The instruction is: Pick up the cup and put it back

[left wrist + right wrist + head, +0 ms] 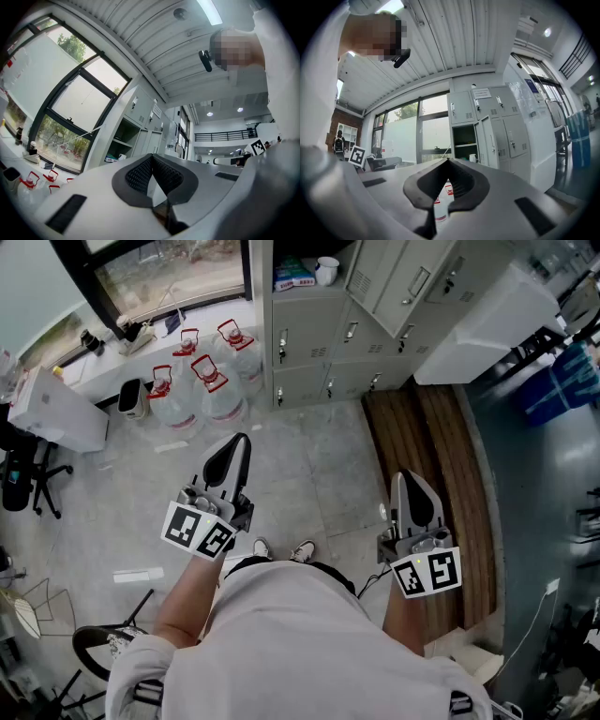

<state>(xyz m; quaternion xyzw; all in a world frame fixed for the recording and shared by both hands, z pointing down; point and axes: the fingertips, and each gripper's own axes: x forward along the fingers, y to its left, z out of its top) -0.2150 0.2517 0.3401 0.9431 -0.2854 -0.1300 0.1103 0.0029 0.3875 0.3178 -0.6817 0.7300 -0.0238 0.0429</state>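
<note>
Office room with a grey tiled floor [309, 465], looked at steeply from above. At the far edge of the floor, a grey locker cabinet [314, 343] with one open shelf compartment at its upper left.

Inside that compartment, on the shelf: the white cup [327, 270], standing upright, long axis vertical, mouth pointing up. Cannot tell which way the handle points. Just beside the cup, toward the left wall of the compartment, some blue and white boxes [293, 276].

Left of the cabinet, on the floor, a group of clear water bottles [202, 381] with red handles. In front of the right part of the cabinet, a brown wooden platform [422, 446].

Well in front of the cabinet, above the floor and well apart from the cup: left gripper [240, 440] and right gripper [405, 478], both with tips directed toward the cabinet. Jaws of the left gripper closed, pads meeting at the tips, nothing between them. Jaws of the right gripper closed in the same way, also holding nothing.
</note>
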